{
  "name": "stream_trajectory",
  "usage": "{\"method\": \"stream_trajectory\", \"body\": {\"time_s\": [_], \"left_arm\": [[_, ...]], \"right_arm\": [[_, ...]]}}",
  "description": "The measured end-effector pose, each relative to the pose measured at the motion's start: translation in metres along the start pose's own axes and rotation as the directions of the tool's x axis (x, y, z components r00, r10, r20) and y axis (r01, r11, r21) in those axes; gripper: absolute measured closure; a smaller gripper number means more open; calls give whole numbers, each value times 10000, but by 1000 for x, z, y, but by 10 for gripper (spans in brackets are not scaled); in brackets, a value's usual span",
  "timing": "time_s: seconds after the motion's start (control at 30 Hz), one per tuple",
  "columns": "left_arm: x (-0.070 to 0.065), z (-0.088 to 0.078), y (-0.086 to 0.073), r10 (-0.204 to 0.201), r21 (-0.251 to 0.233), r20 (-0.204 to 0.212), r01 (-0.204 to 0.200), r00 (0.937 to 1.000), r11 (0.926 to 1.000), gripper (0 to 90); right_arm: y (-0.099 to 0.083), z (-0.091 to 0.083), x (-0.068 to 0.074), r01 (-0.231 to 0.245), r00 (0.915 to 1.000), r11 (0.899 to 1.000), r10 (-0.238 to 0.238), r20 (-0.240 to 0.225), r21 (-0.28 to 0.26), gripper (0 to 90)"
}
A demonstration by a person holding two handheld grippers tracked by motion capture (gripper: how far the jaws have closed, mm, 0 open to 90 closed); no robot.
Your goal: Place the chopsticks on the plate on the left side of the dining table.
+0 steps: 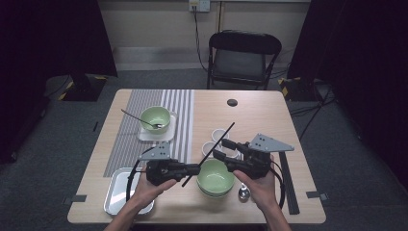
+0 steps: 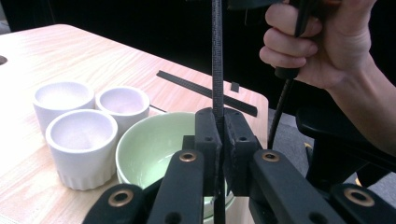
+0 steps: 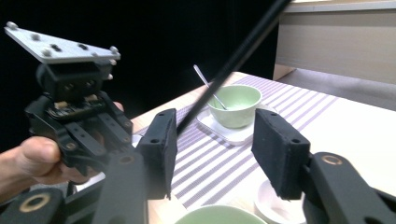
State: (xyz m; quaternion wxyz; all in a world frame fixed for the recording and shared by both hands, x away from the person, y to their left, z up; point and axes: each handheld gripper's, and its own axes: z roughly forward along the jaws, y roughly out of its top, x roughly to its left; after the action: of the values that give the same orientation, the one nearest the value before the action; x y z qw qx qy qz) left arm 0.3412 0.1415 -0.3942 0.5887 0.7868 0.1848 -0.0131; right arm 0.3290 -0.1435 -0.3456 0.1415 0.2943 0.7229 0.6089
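A thin black stick (image 1: pixel 211 149) slants up over the table, and my left gripper (image 1: pixel 196 169) is shut on its lower part. In the left gripper view the stick (image 2: pixel 217 56) rises straight from between the pressed jaws of that gripper (image 2: pixel 223 117). My right gripper (image 1: pixel 220 149) stands open at the stick's middle, above a green bowl (image 1: pixel 215 177). In the right gripper view the stick (image 3: pixel 233 60) passes close by the left jaw of my right gripper (image 3: pixel 212 135), and the pads do not press on it. A hand holds each gripper.
Three white cups (image 2: pixel 81 140) stand beside the near bowl (image 2: pixel 149 149). A second green bowl (image 1: pixel 156 118) with a spoon sits on a white coaster on the striped mat (image 1: pixel 139 103). A metal tray (image 1: pixel 115 192), a loose spoon (image 1: pixel 244 192) and a black strip (image 1: pixel 288 183) lie near the front edge.
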Motion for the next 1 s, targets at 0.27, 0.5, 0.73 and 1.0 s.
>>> {"method": "stream_trajectory", "body": {"time_s": [0.27,0.5,0.73,1.0], "left_arm": [[-1,1,0,95,120,3,-95,10000,9999,858],[2,1,-1,-12,191,-154,15,9999,9998,859],[-4,5,0,220,353,-15,-219,9998,9991,859],[-1,1,0,149,243,-152,-146,9998,9996,859]], "right_arm": [[2,-5,-4,-85,9985,9998,94,536,-182,463],[1,-6,-6,-141,9978,9997,154,649,-205,448],[3,-8,-4,4,9943,9993,35,1066,-364,442],[-2,-6,-10,-21,9910,9999,39,1337,-137,441]]}}
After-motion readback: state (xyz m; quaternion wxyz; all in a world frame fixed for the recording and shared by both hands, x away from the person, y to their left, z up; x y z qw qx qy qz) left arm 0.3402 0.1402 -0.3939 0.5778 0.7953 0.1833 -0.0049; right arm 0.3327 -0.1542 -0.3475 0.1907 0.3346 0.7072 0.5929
